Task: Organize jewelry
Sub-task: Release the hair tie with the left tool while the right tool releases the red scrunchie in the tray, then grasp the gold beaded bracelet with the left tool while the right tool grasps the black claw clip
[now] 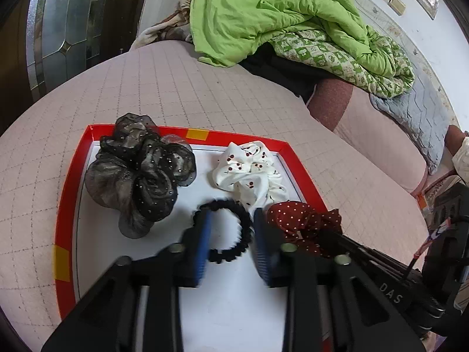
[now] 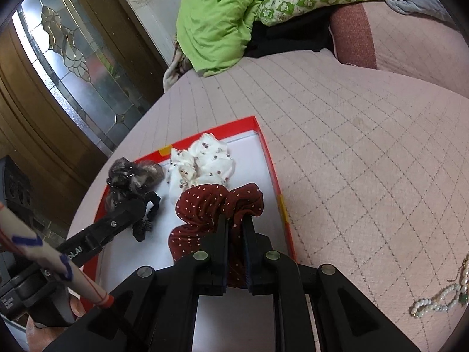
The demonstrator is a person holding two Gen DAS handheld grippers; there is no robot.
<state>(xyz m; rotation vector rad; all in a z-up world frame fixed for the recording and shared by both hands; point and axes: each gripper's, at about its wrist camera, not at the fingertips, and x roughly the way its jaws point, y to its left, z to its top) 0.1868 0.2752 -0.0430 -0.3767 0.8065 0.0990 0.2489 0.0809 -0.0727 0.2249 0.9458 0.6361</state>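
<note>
Underneath, pink quilted bed (image 1: 181, 88), red-rimmed tray (image 1: 63, 205), green duvet (image 1: 263, 14) behind.

Left tongs (image 1: 231, 234) spread apart, right tongs (image 2: 236, 223) pinched on fabric, both angled downward

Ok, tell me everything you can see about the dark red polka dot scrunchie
The dark red fabric scrunchie with white polka dots is soft and gathered. It is pinched between the fingers of the right gripper, bunched, over the right side of the red-rimmed white tray. It touches the white cherry-print scrunchie behind it.
</note>
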